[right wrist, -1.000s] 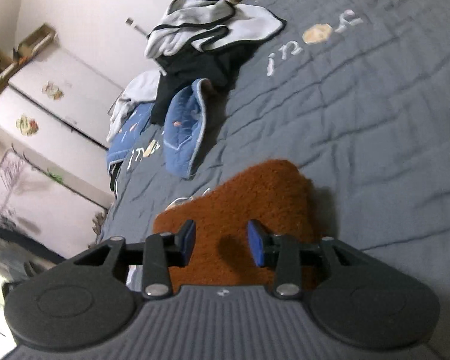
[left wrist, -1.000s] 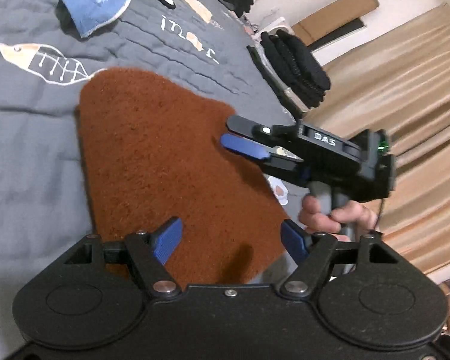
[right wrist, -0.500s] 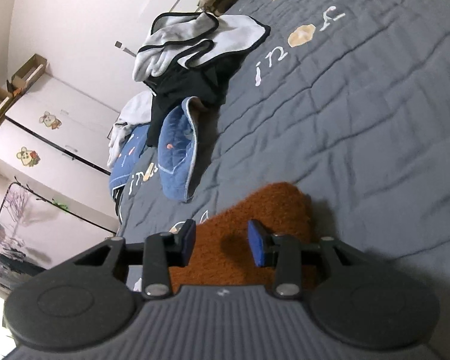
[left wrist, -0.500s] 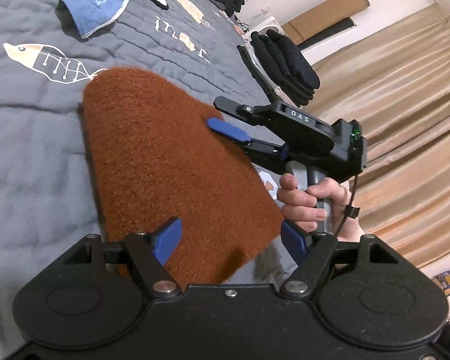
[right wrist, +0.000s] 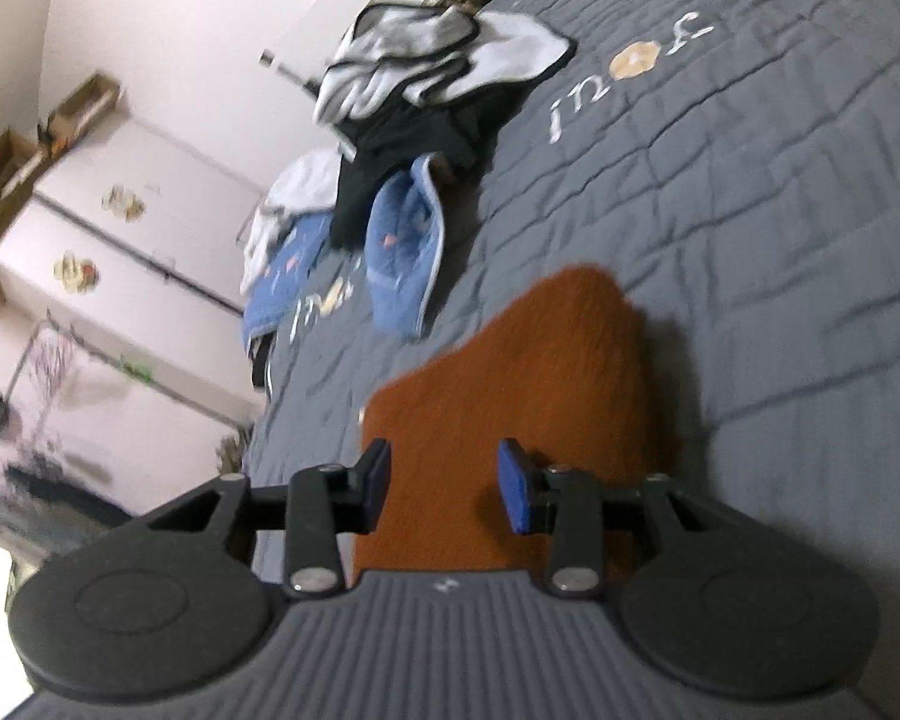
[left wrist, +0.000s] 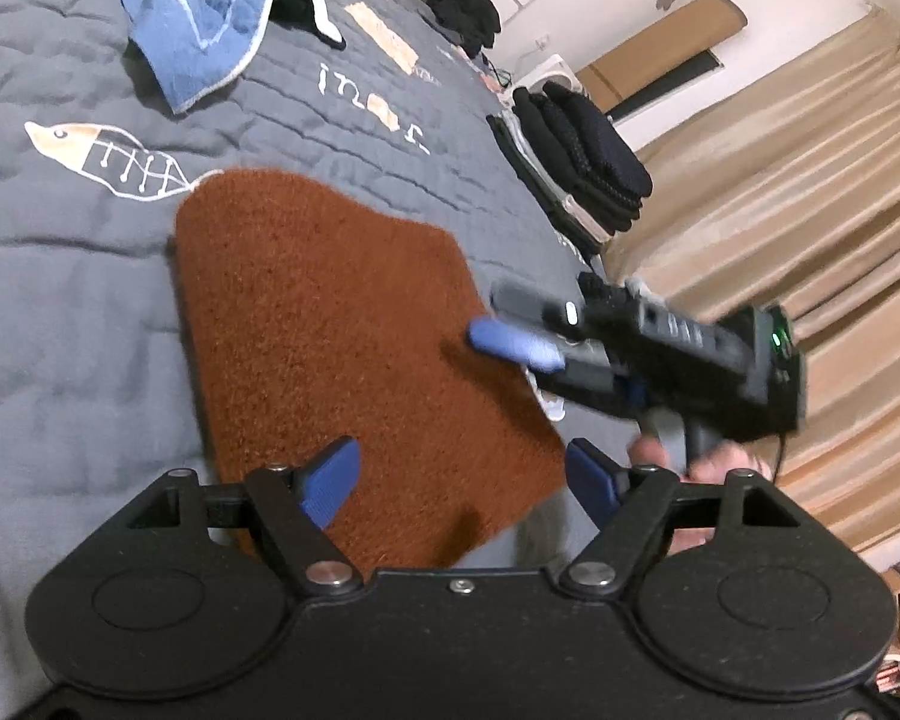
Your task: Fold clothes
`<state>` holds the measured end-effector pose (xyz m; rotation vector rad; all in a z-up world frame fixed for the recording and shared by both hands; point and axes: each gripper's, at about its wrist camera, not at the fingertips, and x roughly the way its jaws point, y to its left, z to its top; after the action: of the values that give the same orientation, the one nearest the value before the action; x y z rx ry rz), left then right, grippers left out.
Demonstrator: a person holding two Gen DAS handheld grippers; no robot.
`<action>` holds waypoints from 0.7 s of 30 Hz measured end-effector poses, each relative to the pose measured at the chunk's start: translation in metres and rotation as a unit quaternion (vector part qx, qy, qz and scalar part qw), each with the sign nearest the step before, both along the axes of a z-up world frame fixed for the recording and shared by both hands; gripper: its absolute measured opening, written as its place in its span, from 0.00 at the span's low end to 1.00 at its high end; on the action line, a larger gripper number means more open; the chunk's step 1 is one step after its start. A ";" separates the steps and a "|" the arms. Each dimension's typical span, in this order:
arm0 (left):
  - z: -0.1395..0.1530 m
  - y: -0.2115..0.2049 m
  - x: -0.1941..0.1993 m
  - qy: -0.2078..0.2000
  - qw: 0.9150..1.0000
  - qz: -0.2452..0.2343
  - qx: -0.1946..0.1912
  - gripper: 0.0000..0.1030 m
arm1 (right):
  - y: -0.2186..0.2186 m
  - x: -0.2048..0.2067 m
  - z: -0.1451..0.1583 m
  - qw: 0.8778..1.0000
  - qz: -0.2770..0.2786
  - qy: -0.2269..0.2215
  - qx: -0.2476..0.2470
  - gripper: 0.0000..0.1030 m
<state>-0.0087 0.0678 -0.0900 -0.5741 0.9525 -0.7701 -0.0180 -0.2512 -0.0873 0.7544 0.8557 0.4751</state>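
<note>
Each wrist camera is sitting behind its own gripper, looking forward and downward, close over the grey quilt (left wrist: 60,300). Both views are sharing the rust-brown garment (left wrist: 342,348) at centre and the blue clothing (right wrist: 402,264) toward 11 o'clock.

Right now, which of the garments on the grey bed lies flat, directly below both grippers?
The rust-brown fuzzy garment, spread flat. The blue quilted garment lies crumpled farther away, and the black clothes are stacked at the bed's edge.

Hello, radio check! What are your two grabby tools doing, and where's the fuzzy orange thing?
Left tool open, right tool open, both empty. Folded fuzzy rust-orange garment flat on grey quilt. Nothing blocking.
</note>
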 end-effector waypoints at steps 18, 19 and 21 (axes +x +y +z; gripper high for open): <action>0.015 0.014 -0.066 -0.023 0.998 0.064 -0.010 0.74 | -0.018 -0.082 -0.017 0.998 -0.059 0.013 0.011 0.37; 0.014 0.015 -0.069 -0.022 0.997 0.070 -0.004 0.75 | -0.018 -0.085 -0.016 0.998 -0.062 0.011 0.009 0.37; 0.012 0.019 -0.076 -0.024 0.996 0.086 0.009 0.78 | -0.017 -0.090 -0.013 0.998 -0.068 0.008 0.009 0.37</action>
<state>-0.0844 0.0869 -0.0778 -0.6114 0.8538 -0.6179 -0.1083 -0.2686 -0.1007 0.8280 0.8104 0.3564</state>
